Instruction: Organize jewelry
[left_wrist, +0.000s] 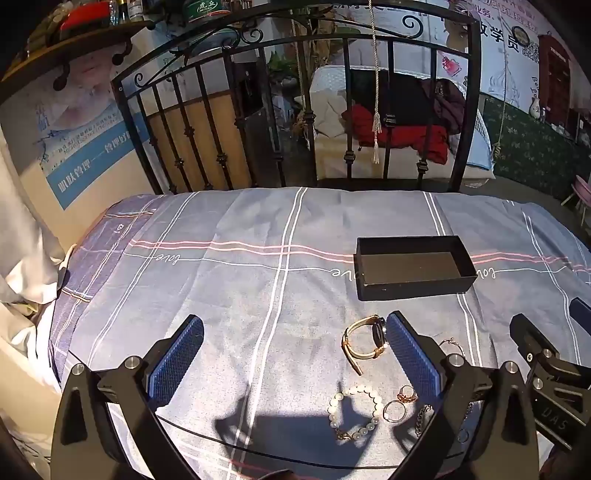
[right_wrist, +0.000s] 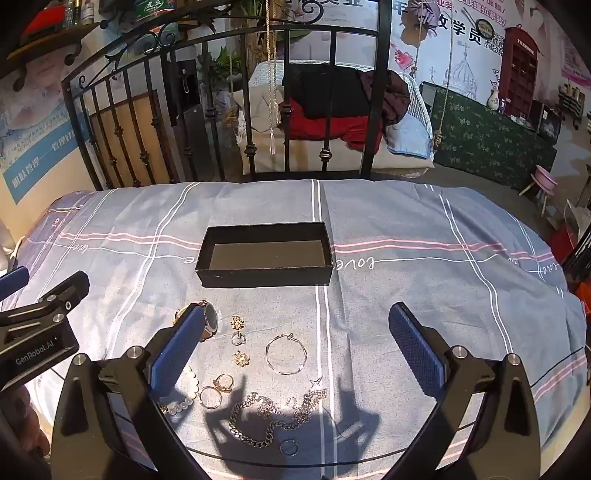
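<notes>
Left tool (left_wrist: 293, 334): fingers spread wide, nothing between them, held above the bed (left_wrist: 258, 295). Right tool (right_wrist: 297, 326): likewise spread wide and empty.

Between and just ahead of the right tool's fingers lies most of the jewelry: a thin bangle (right_wrist: 286, 354), two gold flower earrings (right_wrist: 242, 358), a heavy chain (right_wrist: 255, 424) nearest the tool, and gold rings (right_wrist: 216, 389) toward its left finger. The watch (right_wrist: 208, 319) sits partly hidden behind that left fingertip; in the left view the watch (left_wrist: 365, 341) lies just inside the left tool's right finger, with the pearl bracelet (left_wrist: 356, 411) below it.

The black box (right_wrist: 264, 273) stands open and empty, beyond the jewelry, straight ahead of the right tool and ahead-right of the left tool. Its long axis runs across the tools' line of sight.

Judgement: the right tool is the nearer and better centred on the pieces; any piece must travel forward, away from the tool, into the box. No piece is yet placed.
</notes>
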